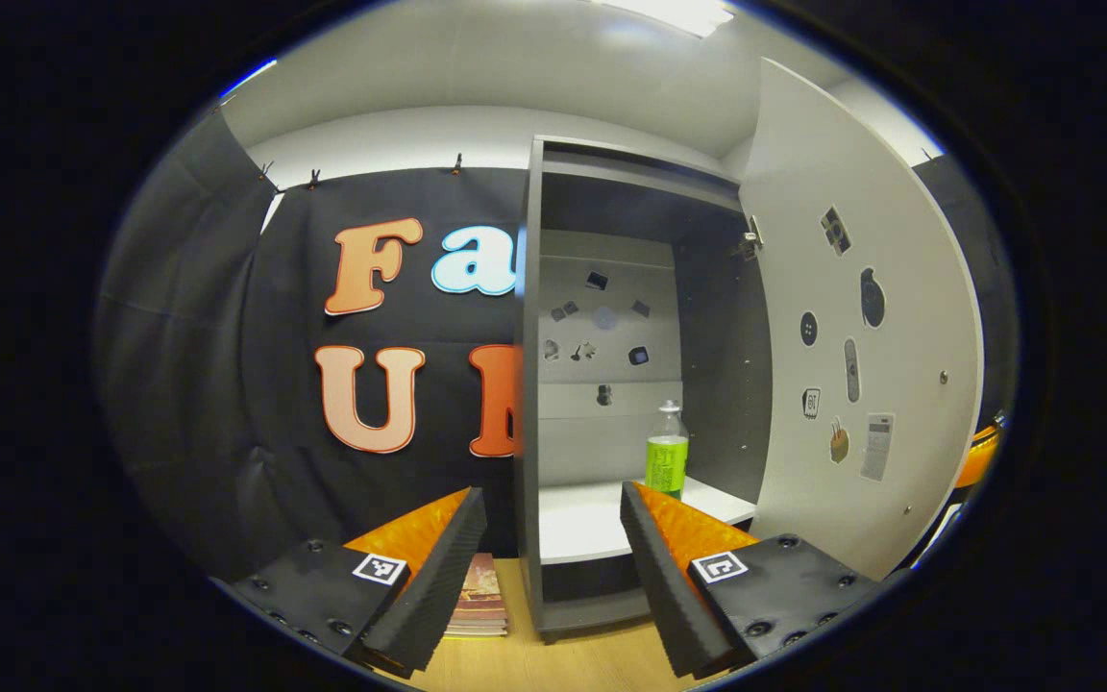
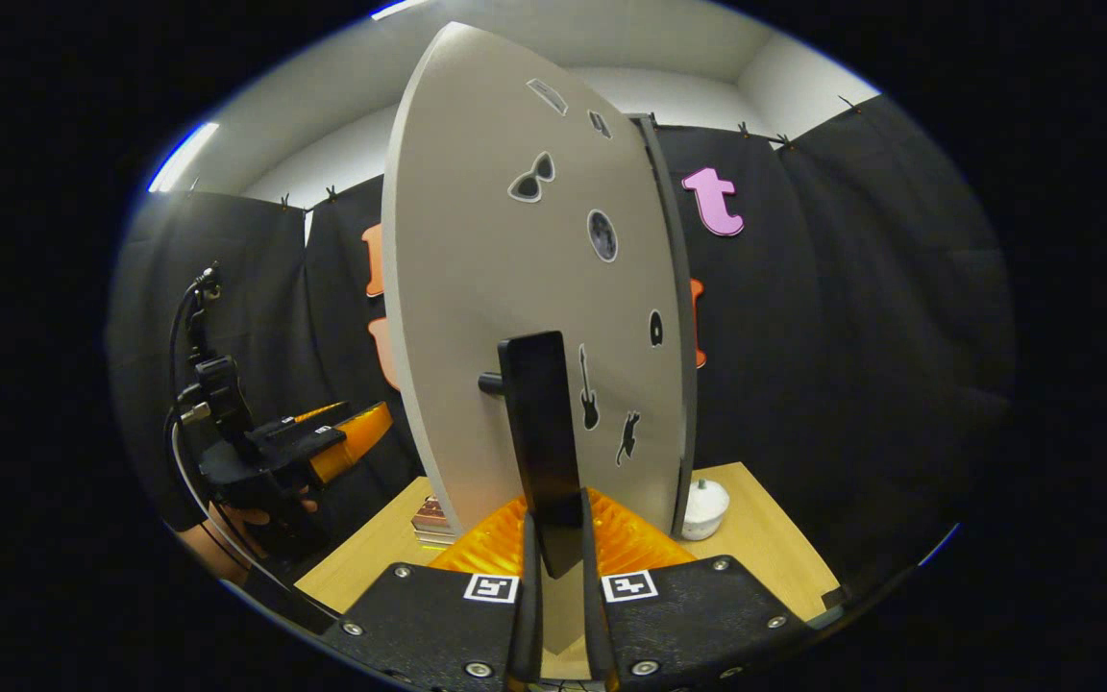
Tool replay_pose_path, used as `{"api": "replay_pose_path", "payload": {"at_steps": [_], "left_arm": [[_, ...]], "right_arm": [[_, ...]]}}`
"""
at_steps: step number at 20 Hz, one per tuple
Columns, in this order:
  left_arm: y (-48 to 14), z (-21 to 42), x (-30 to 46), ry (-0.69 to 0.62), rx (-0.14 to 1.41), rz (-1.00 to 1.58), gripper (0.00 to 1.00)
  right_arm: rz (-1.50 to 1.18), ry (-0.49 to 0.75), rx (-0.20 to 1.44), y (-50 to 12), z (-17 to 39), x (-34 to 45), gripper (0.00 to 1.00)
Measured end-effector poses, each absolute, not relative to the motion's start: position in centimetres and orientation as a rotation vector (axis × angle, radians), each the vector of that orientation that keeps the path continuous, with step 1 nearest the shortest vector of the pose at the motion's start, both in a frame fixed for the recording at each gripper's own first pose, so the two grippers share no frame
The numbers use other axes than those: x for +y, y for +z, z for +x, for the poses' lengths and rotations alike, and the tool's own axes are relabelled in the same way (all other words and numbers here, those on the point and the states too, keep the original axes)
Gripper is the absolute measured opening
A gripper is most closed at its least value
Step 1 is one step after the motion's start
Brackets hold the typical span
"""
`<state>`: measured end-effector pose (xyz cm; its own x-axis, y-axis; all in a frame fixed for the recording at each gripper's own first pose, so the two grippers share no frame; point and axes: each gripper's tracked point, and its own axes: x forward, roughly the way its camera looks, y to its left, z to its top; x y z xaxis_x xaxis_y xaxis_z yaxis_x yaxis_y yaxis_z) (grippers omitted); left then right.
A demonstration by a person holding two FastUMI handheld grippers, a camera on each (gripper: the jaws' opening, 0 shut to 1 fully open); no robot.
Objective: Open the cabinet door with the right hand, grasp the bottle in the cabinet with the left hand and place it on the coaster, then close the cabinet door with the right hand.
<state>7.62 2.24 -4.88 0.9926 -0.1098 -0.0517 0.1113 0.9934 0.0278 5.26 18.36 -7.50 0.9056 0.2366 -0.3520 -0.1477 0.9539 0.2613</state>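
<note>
While the door stands wide: I keep it out of my left arm's path.
Cabinet door [image 2: 525, 317]: swung well open on its hinge side, so the inside of the cabinet [image 1: 553, 538] lies bare to my left gripper view.
Right gripper [image 2: 553, 553]: closed on the door handle [image 2: 539, 432]; both fingers press its dark upright bar, which holds the door where it is.
Left gripper [image 1: 553, 509]: jaws spread, holding nothing, aimed into the cabinet opening and well short of the shelf.
Bottle [image 1: 666, 452]: upright on the pale shelf [image 1: 592, 524], toward the right side of the compartment, just beyond my right-hand fingertip as that view frames it; free on both sides, so I judge a side-on grasp will fit.
Books [image 1: 481, 596]: stacked on the bench [image 1: 553, 663], beside the cabinet's left wall.
White round object [image 2: 704, 509]: on the bench behind the door's hinge edge; I cannot tell what it is.
Step in hand: door opening done, reach for the bottle not yet made.
Risk: a high grip could tip the bottle.
</note>
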Motion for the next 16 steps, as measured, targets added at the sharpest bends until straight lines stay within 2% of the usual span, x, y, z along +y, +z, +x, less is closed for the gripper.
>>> {"api": "replay_pose_path", "payload": {"at_steps": [9, 16], "left_arm": [[-5.1, 9.5, -3.8, -0.164, 0.053, 0.060, 0.89], [-8.8, 13.5, -8.3, -0.204, 0.149, 0.022, 0.91]], "right_arm": [[0.229, 0.132, 0.343, -7.5, 4.1, 14.1, 0.14], [0.202, 0.087, 0.340, -7.8, 3.5, 12.2, 0.13]]}}
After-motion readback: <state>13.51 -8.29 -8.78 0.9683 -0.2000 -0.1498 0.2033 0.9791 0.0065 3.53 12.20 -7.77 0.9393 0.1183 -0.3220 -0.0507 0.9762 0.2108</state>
